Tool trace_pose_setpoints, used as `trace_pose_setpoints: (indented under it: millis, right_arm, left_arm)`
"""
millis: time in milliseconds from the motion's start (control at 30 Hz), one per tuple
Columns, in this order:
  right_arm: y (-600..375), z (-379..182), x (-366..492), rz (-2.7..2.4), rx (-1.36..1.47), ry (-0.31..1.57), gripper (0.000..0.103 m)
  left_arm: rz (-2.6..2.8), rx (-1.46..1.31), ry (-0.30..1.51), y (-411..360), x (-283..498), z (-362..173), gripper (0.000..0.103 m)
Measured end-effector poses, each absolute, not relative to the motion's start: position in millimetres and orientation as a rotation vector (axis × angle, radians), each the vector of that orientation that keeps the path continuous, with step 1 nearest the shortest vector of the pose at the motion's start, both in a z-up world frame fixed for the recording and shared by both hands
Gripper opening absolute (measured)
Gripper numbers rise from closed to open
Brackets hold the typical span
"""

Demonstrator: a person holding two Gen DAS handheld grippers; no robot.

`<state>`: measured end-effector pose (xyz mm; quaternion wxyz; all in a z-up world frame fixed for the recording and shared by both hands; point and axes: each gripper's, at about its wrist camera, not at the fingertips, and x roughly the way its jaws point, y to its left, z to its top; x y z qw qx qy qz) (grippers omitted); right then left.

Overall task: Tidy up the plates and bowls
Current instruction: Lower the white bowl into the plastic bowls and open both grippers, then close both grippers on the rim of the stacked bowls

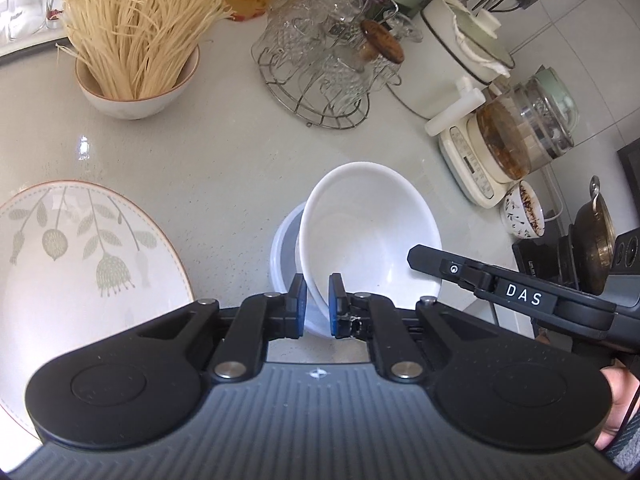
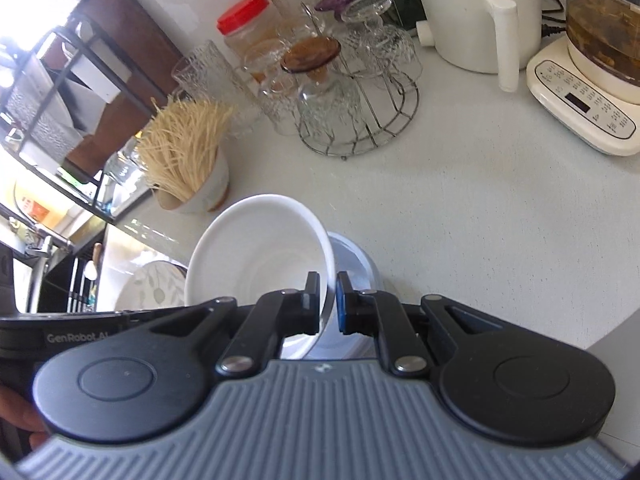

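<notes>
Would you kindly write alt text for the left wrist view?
The left gripper is shut on the rim of a tilted white ceramic bowl above a second white bowl. A leaf-patterned plate lies left on the pale countertop.

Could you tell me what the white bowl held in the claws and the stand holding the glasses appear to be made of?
White bowl: probably glazed ceramic or porcelain; smooth, glossy, opaque white with soft highlights, though melamine is possible. Stand: bare metal wire, thin silvery rods with a dull shine.
</notes>
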<state>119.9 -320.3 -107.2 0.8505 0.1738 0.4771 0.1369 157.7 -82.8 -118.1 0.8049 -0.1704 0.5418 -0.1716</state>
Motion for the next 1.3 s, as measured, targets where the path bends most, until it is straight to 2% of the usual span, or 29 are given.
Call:
trace_pose_setpoints:
  millis: [367, 433, 500, 600, 700, 733, 767, 800, 833, 867, 1300]
  right_arm:
    - [-319.8, -120.9, 125.2, 0.254, 0.343, 1.045, 0.012]
    - [-320.5, -122.9, 126.9, 0.252, 0.342, 1.051, 0.012]
    - [-322.0, -123.2, 128.1, 0.252, 0.349, 1.052, 0.012]
    - [-324.7, -121.6, 129.7, 0.249, 0.36, 1.039, 0.013]
    - [-328.2, -120.1, 133.0, 0.252, 0.378, 1.03, 0.013]
    - [-329.3, -120.8, 135.0, 0.251, 0.381, 1.037, 0.016]
    - [-330.4, -122.2, 137.4, 0.246, 0.382, 1.048, 0.024]
    - [-332.3, -123.9, 138.4, 0.241, 0.391, 1.052, 0.05]
    - [-334.4, -125.4, 138.4, 0.239, 0.406, 1.047, 0.071]
    - [-336.2, -126.9, 138.1, 0.237, 0.419, 1.04, 0.074]
    - [-333.6, -163.8, 150.3, 0.311, 0.535, 1.156, 0.072]
  left_arm:
    - [-0.333, -0.368, 1.193, -85.1, 164.5, -135.0, 0.012]
    - [-0.321, -0.36, 1.19, -85.3, 166.1, -133.7, 0.02]
    - [-0.308, -0.347, 1.184, -85.3, 167.3, -131.9, 0.043]
    - [-0.298, -0.346, 1.17, -83.8, 168.9, -129.3, 0.051]
    - [-0.282, -0.354, 1.159, -81.8, 172.3, -129.0, 0.051]
    - [-0.279, -0.359, 1.157, -81.0, 173.9, -129.3, 0.051]
    - [-0.276, -0.363, 1.157, -80.8, 175.6, -129.8, 0.051]
    - [-0.274, -0.363, 1.158, -80.7, 177.3, -130.6, 0.051]
    - [-0.271, -0.362, 1.157, -80.7, 178.7, -131.3, 0.051]
    - [-0.27, -0.36, 1.155, -80.9, 180.0, -132.4, 0.051]
    - [-0.228, -0.384, 1.212, -83.0, 196.0, -161.4, 0.051]
